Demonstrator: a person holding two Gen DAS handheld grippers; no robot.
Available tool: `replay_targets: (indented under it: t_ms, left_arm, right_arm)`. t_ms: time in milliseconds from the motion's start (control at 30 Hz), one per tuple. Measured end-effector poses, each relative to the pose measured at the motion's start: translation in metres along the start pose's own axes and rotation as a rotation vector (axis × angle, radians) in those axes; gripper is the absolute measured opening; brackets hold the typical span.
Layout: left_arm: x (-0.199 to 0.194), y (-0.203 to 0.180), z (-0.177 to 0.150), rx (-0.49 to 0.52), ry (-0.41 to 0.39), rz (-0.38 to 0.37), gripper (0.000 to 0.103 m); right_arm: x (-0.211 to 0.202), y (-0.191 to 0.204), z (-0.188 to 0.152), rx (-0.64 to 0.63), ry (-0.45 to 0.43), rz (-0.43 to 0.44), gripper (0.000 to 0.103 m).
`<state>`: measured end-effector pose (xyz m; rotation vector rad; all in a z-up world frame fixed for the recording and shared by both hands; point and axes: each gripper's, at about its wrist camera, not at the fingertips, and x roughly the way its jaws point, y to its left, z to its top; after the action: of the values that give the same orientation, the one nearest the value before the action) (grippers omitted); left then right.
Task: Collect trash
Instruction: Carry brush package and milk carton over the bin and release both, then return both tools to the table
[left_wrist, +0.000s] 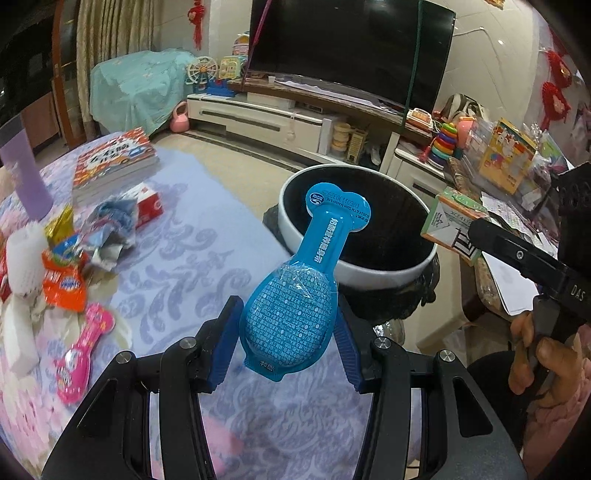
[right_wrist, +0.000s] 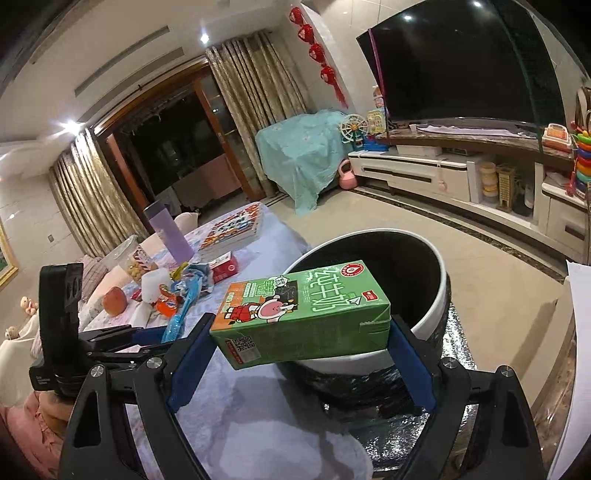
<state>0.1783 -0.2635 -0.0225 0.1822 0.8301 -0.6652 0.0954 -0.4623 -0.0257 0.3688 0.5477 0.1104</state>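
Beige tiled floor (right_wrist: 369, 221), gold curtains (right_wrist: 255, 81), dark television (left_wrist: 351, 48) on white cabinet (left_wrist: 258, 114).

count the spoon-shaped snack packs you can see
2: a blue pack clamped in the left gripper, and a pink pack lying on the table. The wrapper pile may hide more.

Left wrist view: mounted behind the left gripper (left_wrist: 288, 332), looking forward and steeply down along its fingers toward the bin (left_wrist: 328, 269), which lies close ahead. The lilac-covered table (left_wrist: 177, 258) falls left of the bin, the television (left_wrist: 351, 48) beyond it.

Right wrist view: mounted behind the right gripper (right_wrist: 301, 345), angled more shallowly toward the same bin (right_wrist: 432, 317), again close. The table (right_wrist: 258, 413) sits left of the bin, the television (right_wrist: 461, 62) beyond and right.

Shared ground: bin, table, television; each view also catches the opposite gripper beside the bin.
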Motion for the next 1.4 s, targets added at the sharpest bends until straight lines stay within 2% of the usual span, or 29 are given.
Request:
replay_targets:
  t_ms: [500, 700, 967, 1300, 1400]
  left_arm:
    - [0.034, -0.023, 0.045, 0.079, 0.015, 0.01, 0.048]
    - [0.055, -0.03, 0.06, 0.107, 0.049, 0.015, 0.048]
    - [0.073, -0.04, 0.071, 0.15, 0.072, 0.027, 0.049]
    - [0.084, -0.041, 0.076, 0.138, 0.094, 0.017, 0.049]
    - [0.084, -0.042, 0.075, 0.139, 0.089, 0.021, 0.065]
  right_arm:
    - [0.018, -0.029, 0.029, -0.014, 0.027, -0.033, 0.091]
    - [0.032, -0.038, 0.036, -0.014, 0.064, -0.041, 0.091]
    - [0.044, -0.045, 0.042, -0.019, 0.106, -0.056, 0.091]
    - [0.051, -0.05, 0.047, -0.028, 0.135, -0.065, 0.091]
    - [0.053, -0.053, 0.048, -0.018, 0.146, -0.061, 0.091]
